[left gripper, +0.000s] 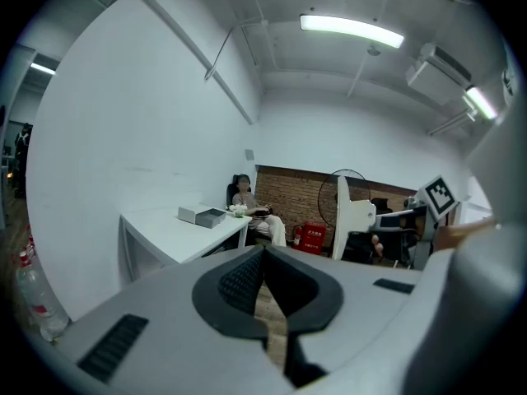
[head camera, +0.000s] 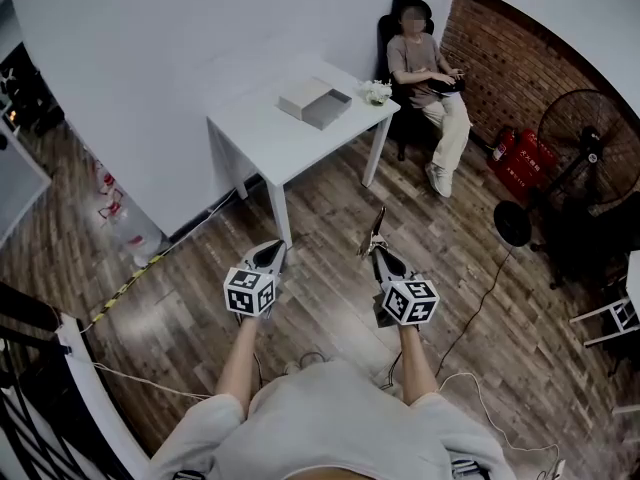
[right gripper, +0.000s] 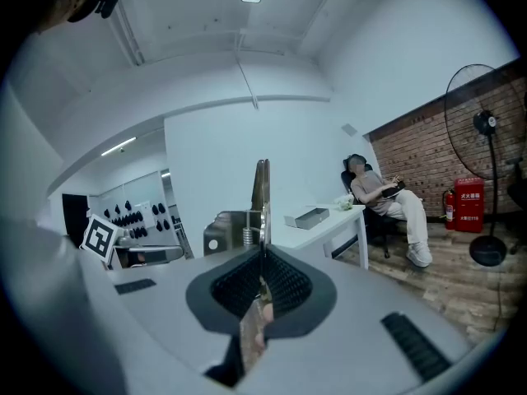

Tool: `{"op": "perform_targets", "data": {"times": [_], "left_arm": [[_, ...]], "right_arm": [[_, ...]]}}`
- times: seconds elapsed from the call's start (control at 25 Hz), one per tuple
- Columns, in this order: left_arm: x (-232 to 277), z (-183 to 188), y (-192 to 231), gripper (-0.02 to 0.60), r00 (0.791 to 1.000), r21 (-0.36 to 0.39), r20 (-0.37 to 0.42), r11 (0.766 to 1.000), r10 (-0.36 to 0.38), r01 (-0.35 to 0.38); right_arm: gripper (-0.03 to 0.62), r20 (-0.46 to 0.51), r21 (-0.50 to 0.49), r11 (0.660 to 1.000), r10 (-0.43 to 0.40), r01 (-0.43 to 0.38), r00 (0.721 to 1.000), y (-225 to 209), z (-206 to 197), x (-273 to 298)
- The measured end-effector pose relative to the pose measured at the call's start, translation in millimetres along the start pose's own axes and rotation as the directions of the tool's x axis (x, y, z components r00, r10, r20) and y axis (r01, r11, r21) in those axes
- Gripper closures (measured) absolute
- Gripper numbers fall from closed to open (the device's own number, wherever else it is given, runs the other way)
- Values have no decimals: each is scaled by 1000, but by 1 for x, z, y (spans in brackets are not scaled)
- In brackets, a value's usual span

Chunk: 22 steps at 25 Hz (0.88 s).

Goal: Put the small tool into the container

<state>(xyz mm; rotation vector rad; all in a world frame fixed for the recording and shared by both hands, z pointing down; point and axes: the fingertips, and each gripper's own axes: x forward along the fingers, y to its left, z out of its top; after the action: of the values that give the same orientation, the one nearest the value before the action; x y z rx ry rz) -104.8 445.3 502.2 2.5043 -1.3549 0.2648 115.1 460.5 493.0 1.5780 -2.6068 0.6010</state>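
My right gripper (head camera: 380, 254) is shut on the small tool (head camera: 376, 230), a thin flat metal piece that sticks up from its pads (right gripper: 261, 196). My left gripper (head camera: 272, 252) hangs beside it, shut with nothing between its pads (left gripper: 247, 280). Both are held over the wooden floor, short of the white table (head camera: 290, 146). The container (head camera: 315, 102), an open grey box with its lid beside it, lies on the far part of that table. It also appears in the left gripper view (left gripper: 202, 216) and the right gripper view (right gripper: 306, 218).
A small white plant (head camera: 377, 91) stands at the table's right corner. A person (head camera: 430, 73) sits in a chair behind it, by a brick wall. A standing fan (head camera: 585, 153) and red extinguishers (head camera: 525, 163) are at the right. Cables (head camera: 480, 298) trail over the floor, and bottles (head camera: 115, 203) stand by the left wall.
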Motion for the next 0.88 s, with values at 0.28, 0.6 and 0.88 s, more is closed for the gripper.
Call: {"op": "perform_targets", "data": {"times": [0.28, 0.6, 0.88], "left_arm": [[1, 0, -13, 572, 1000, 5, 2, 1000, 3, -3], [9, -7, -31, 572, 1000, 7, -9, 1000, 30, -30], [27, -7, -54, 572, 999, 11, -1, 999, 47, -47]], "right_arm": [[592, 2, -1, 1000, 12, -12, 1000, -4, 1, -7], [592, -1, 3, 999, 41, -41, 999, -21, -1, -14], [592, 11, 5, 997, 77, -77, 997, -38, 5, -19]]}}
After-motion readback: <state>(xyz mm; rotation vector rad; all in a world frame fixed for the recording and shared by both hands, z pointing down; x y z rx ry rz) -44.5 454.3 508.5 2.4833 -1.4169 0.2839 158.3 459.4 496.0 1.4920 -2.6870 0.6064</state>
